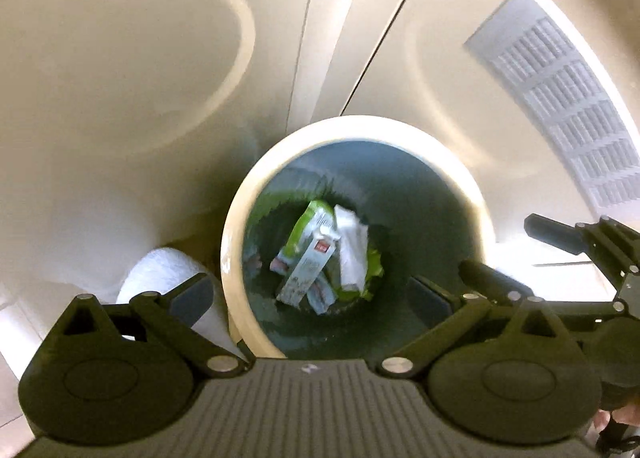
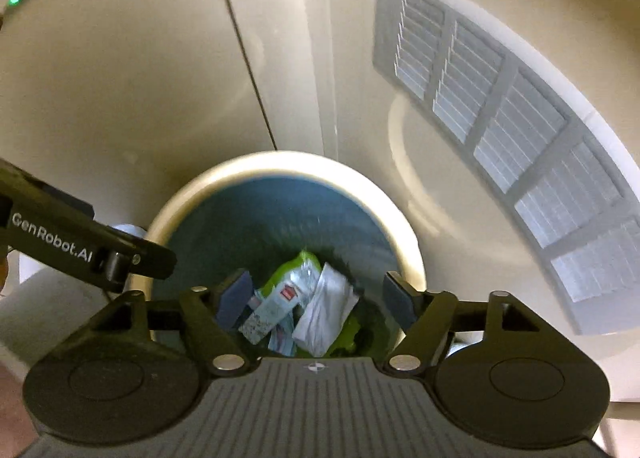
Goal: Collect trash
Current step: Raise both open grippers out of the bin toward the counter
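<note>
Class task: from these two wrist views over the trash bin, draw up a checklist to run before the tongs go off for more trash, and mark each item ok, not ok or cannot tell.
1. Left tongs empty, wide open: ok.
2. Right tongs empty, open: ok.
3. Trash inside the bin: the carton, the white wrapper and the green packet lie at the bottom: ok.
4. Nothing caught on the bin's rim: ok.
5. Room left in the bin: ok, trash covers only the bottom.
6. The paper roll beside the bin counts as trash: cannot tell.
</note>
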Demonstrator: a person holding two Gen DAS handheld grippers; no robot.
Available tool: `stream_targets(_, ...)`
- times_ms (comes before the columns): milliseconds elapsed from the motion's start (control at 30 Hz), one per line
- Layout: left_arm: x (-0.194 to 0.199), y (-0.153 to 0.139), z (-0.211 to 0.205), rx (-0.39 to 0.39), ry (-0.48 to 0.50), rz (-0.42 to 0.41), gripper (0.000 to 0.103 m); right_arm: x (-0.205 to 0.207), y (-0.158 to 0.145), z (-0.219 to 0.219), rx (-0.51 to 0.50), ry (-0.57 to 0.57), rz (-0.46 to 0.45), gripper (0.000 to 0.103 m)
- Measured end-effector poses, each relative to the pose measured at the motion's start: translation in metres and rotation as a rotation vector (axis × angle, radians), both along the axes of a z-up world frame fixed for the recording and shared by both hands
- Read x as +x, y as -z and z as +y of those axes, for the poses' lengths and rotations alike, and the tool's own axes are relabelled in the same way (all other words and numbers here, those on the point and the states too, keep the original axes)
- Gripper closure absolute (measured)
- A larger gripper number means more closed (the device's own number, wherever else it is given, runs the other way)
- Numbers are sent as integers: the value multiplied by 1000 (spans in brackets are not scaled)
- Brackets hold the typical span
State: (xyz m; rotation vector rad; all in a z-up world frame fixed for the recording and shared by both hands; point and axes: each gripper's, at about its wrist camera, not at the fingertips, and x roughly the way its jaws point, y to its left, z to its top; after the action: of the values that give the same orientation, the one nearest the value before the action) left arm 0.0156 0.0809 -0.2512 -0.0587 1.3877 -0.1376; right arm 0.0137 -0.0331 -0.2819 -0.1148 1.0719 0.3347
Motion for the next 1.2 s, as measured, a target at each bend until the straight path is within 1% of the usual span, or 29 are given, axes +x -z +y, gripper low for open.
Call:
stream_targets(133,-21,-27,0,-2,14,-79,0,-18,-33,-9,1,-12,-67,21)
stream_targets(233,-32,-42,-1,-1,25,-119,0,-34,-45,-9,-5,-15,-120,20)
stream_targets(333,-43,-58,-1,18,38,-168,0,-52,-58,-14,0,-6,-162,18)
stream_targets(433,-56,-66,-1,30,49,-220,0,-71,-71,-19,-6,-3,-217,16)
stream_targets(600,-79,-90,0,62,53,-356,0,-96,-90,-22,-25,-15,-330,11)
stream_targets(633,-83,-96,0,68,54,-383,0,-101,-94,-22,-32,-21,-356,9)
stream_targets(733,-94,-112,3,84,51,-447,0,-111,-102,-21,-58,-33,-418,6)
stream_targets(767,-96,-116,4,87,49,-462,0,-113,-109,-22,-63,-29,-428,6)
stream_targets(800,-99,-120,4,89,48,-476,0,-117,-129,-26,-66,-25,-432,6)
stream_targets(833,-101,-123,4,91,47,-488,0,-119,-134,-28,-63,-21,-431,6)
stream_targets(1000,-109,-132,3,99,53,-524,0,-117,-133,-34,-44,1,-420,6)
stream_targets(1033,-112,-136,3,102,54,-532,0,-124,-137,-36,-40,6,-421,6)
stream_targets(1200,-121,-145,-1,128,72,-589,0,-121,-136,-35,-30,24,-427,5)
